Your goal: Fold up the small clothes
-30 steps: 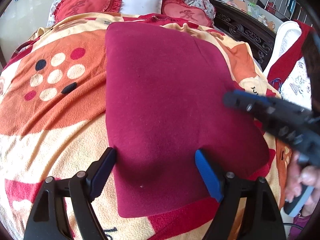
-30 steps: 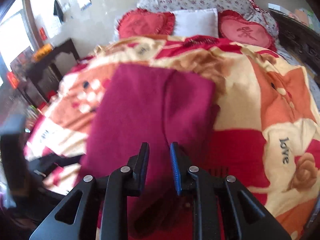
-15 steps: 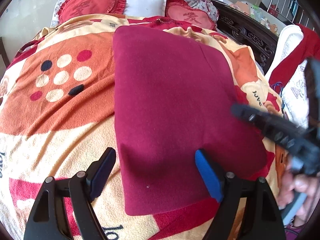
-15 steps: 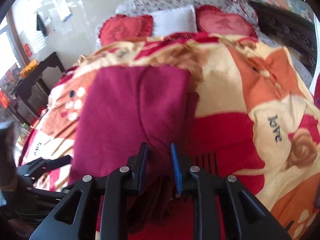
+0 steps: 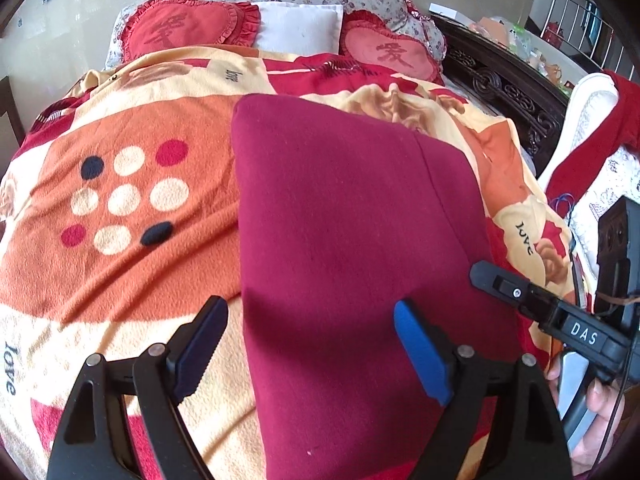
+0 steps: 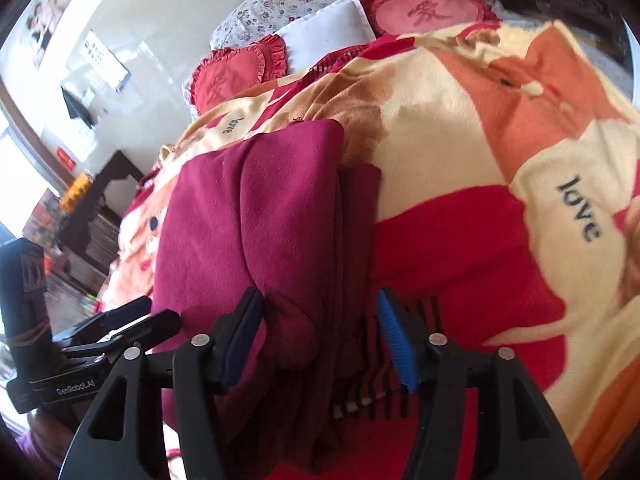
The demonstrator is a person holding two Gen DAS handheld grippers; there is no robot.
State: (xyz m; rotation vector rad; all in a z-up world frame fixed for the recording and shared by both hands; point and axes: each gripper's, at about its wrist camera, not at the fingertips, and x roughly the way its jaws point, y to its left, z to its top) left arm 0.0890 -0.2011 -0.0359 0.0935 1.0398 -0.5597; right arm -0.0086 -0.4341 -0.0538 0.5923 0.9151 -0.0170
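A dark red garment [image 5: 352, 232] lies folded in a long rectangle on the bed's patterned blanket [image 5: 120, 200]. My left gripper [image 5: 312, 348] is open and empty, its jaws standing over the garment's near left part. My right gripper [image 6: 320, 340] is open, its jaws on either side of the garment's near right edge [image 6: 280, 240], where folded layers stack up. The right gripper also shows at the right edge of the left wrist view [image 5: 532, 304]. The left gripper shows at the left in the right wrist view [image 6: 116, 324].
Heart-shaped red cushions [image 5: 180, 32] and a white pillow [image 5: 300, 28] lie at the head of the bed. A dark carved bed frame [image 5: 500, 84] runs along the right. Red and white clothes [image 5: 592, 128] hang at the far right. Dark furniture [image 6: 100, 184] stands left of the bed.
My right gripper has opened from nearly shut and tilted, letting go of the garment's edge. My left gripper has stayed open and drawn back slightly.
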